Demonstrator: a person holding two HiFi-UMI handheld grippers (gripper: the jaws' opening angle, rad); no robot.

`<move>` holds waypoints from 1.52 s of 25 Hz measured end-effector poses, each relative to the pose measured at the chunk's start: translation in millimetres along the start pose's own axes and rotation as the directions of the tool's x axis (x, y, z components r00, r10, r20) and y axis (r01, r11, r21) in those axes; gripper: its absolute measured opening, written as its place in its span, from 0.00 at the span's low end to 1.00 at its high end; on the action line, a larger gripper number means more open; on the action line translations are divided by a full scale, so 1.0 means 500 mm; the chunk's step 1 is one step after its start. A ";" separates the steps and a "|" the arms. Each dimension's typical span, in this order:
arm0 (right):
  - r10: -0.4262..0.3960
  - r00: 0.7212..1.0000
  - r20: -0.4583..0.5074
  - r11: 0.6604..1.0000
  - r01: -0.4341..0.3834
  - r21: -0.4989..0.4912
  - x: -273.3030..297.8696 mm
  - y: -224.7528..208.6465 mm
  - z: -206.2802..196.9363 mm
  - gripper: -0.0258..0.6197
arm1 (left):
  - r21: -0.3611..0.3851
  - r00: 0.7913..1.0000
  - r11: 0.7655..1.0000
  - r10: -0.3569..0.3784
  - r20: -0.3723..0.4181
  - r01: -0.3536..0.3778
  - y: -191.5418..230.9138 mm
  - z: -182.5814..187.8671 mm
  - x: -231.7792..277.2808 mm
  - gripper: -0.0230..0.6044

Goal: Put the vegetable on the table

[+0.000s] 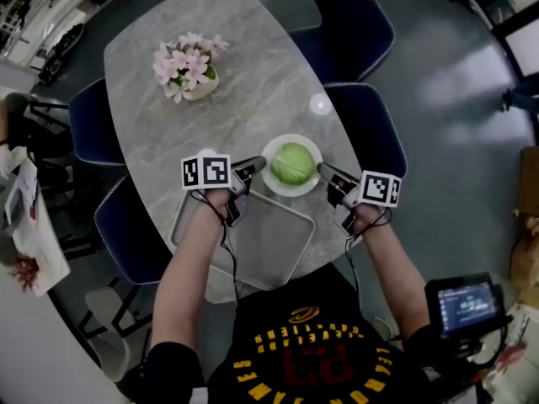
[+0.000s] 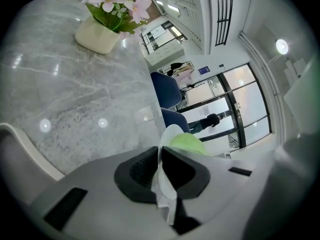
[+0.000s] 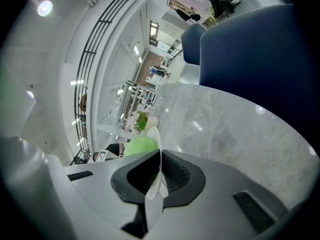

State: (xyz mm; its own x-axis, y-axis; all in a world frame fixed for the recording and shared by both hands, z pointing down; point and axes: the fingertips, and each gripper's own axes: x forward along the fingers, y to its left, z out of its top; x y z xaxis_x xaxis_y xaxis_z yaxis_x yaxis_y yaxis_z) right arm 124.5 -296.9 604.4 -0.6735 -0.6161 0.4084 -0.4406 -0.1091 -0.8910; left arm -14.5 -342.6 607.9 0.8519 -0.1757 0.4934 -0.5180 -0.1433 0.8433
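Note:
A green cabbage (image 1: 293, 163) sits on a white plate (image 1: 271, 181) over the marble table (image 1: 253, 82), just beyond the tray. My left gripper (image 1: 258, 165) is shut on the plate's left rim, and my right gripper (image 1: 323, 172) is shut on its right rim. In the left gripper view the plate (image 2: 168, 139) stands edge-on between the dark pads, with the cabbage (image 2: 187, 143) behind it. The right gripper view shows the same: the plate (image 3: 155, 136) clamped edge-on, the cabbage (image 3: 140, 146) to its left.
A grey square tray (image 1: 282, 247) lies at the table's near edge, under my wrists. A pot of pink flowers (image 1: 187, 67) stands at the far left of the table. Blue chairs (image 1: 354, 32) ring the table. A screen device (image 1: 465, 303) hangs at the lower right.

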 end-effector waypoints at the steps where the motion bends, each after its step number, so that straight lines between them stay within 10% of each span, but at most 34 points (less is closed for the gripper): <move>1: -0.005 1.000 -0.001 1.000 0.005 -0.002 0.007 -0.008 0.006 0.07 | -0.001 1.000 1.000 0.005 0.000 -0.005 0.008 0.006 0.007 0.08; 38: -0.255 0.965 -0.065 0.965 0.250 -0.076 0.100 -0.154 0.017 0.07 | -0.001 0.979 0.987 0.158 -0.127 -0.160 0.138 0.020 0.108 0.08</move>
State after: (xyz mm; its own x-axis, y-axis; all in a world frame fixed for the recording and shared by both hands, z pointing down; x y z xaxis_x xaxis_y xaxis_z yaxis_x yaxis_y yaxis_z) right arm 129.4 -326.1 691.7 -0.5760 -0.5158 0.6342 -0.6386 -0.2004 -0.7430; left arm -5.0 -371.8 690.9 0.7619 -0.0711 0.6438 -0.6475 -0.1125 0.7538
